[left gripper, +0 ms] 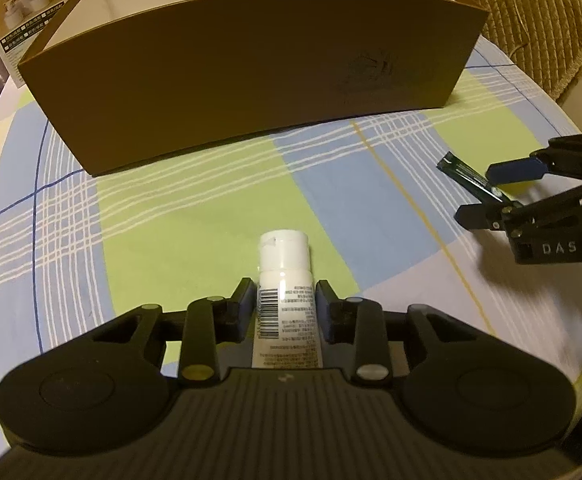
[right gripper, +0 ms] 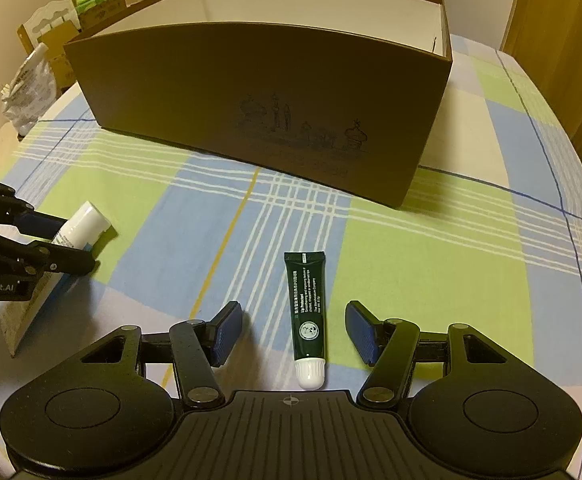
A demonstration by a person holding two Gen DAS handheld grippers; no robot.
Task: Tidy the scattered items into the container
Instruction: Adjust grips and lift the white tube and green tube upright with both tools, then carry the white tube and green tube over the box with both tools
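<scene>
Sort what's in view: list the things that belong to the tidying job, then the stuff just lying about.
Job:
white tube, between the left gripper pads
dark green tube, between the open right gripper fingers
brown box

Lying about:
crumpled plastic bag
printed carton
quilted chair cushion

right gripper (right gripper: 293, 328) open around green tube (right gripper: 306, 312) — brown box (right gripper: 259, 120) well beyond.
</scene>
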